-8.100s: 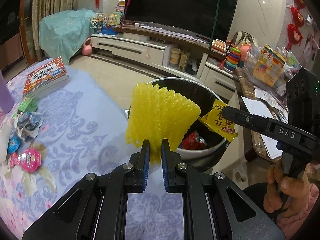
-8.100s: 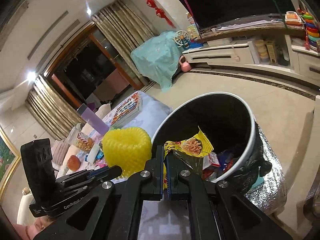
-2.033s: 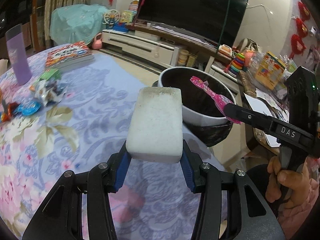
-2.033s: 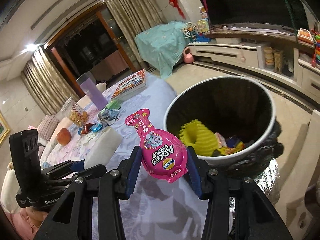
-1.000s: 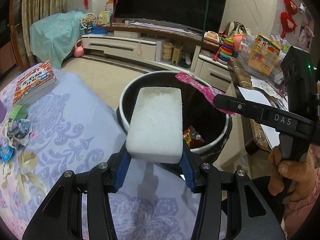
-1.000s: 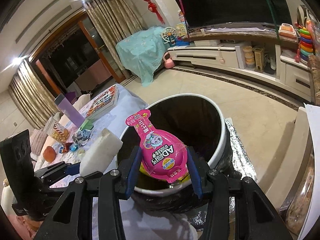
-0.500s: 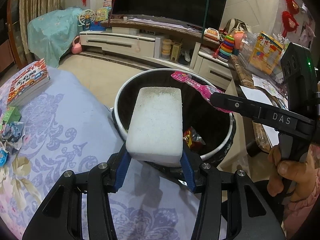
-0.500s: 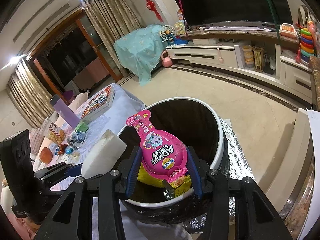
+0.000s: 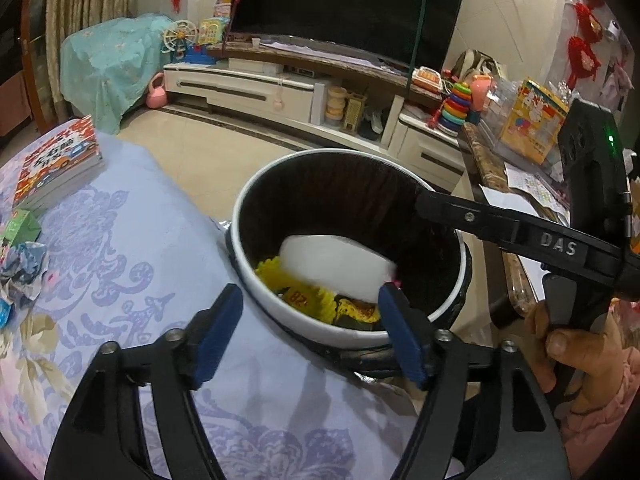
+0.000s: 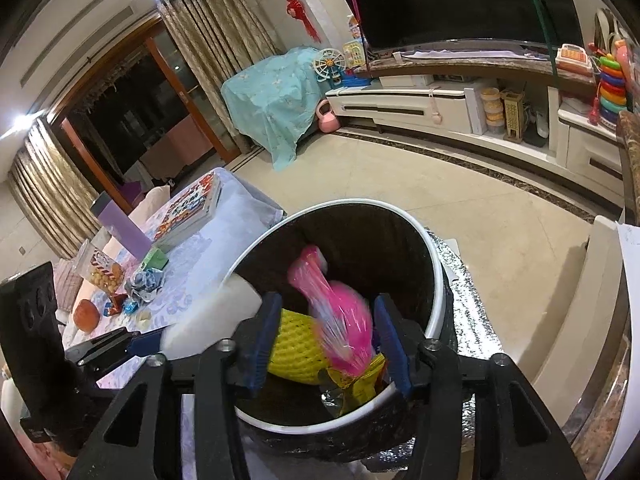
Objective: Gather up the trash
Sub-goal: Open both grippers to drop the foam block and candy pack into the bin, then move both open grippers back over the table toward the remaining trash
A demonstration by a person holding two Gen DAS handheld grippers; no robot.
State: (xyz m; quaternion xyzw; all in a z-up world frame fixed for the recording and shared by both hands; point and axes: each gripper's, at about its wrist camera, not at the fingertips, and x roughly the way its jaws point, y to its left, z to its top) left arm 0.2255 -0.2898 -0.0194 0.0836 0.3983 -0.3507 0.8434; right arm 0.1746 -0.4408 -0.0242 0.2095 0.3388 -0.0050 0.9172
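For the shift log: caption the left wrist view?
Open left claw over the trash bin, white foam block just dropped inside.

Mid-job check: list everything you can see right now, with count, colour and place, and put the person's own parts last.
trash bin: one, white rim, black liner, beside the table
foam block: one, white, inside the bin
foam net: one, yellow, in the bin
pouch: one, pink, blurred, over the bin between the right fingers, untouched
snack wrapper: one, yellow, in the bin
tablecloth: one, lilac floral
books: one stack, red covers, far table edge
crumpled wrappers: several, blue-grey, left table edge
small box: one, green, by the books
left gripper: open, jaws just opened, empty
right gripper: open, jaws just opened
hand: one, gripping the right gripper's handle
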